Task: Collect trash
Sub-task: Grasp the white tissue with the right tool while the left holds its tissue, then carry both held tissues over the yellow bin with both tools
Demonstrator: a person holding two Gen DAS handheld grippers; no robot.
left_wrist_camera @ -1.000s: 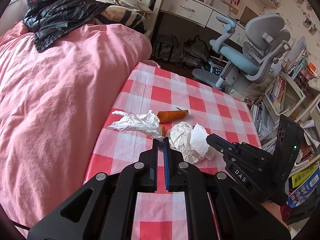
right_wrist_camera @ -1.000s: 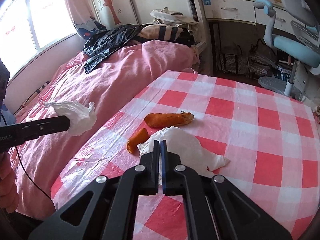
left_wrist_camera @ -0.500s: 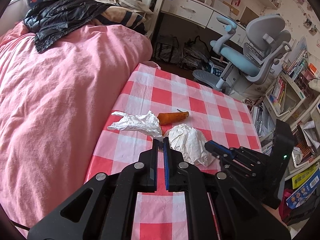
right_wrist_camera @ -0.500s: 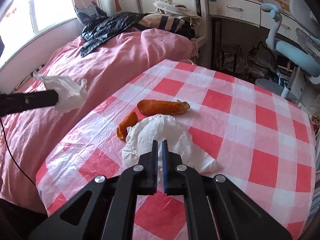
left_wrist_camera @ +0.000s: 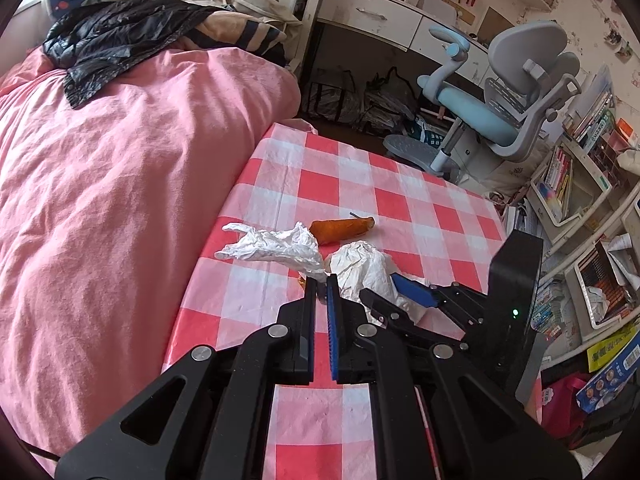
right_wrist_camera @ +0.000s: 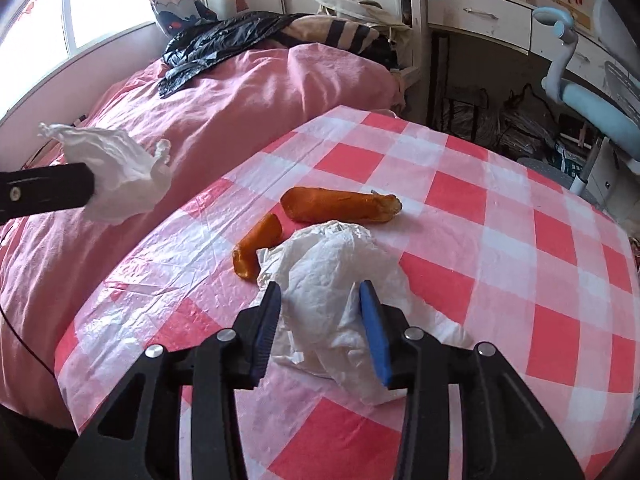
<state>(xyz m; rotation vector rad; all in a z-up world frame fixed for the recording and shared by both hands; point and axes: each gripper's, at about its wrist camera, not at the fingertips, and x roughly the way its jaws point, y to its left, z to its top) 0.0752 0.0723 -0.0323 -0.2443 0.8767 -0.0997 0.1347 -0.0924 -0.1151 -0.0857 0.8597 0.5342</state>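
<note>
One paper held up, one paper still on the table

Your left gripper (left_wrist_camera: 321, 280) is pinched tight on a crumpled white tissue (right_wrist_camera: 116, 178), up above the red and white checked tablecloth (right_wrist_camera: 520, 264). Your right gripper (right_wrist_camera: 320, 300) is opening its jaws around a bigger crumpled white paper (right_wrist_camera: 332, 276), which lies beside two orange peel pieces (right_wrist_camera: 340, 204)

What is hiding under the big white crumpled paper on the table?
The crumpled paper covers one end of the small orange piece. Anything else beneath is hidden; only the checked tablecloth shows around it.
</note>
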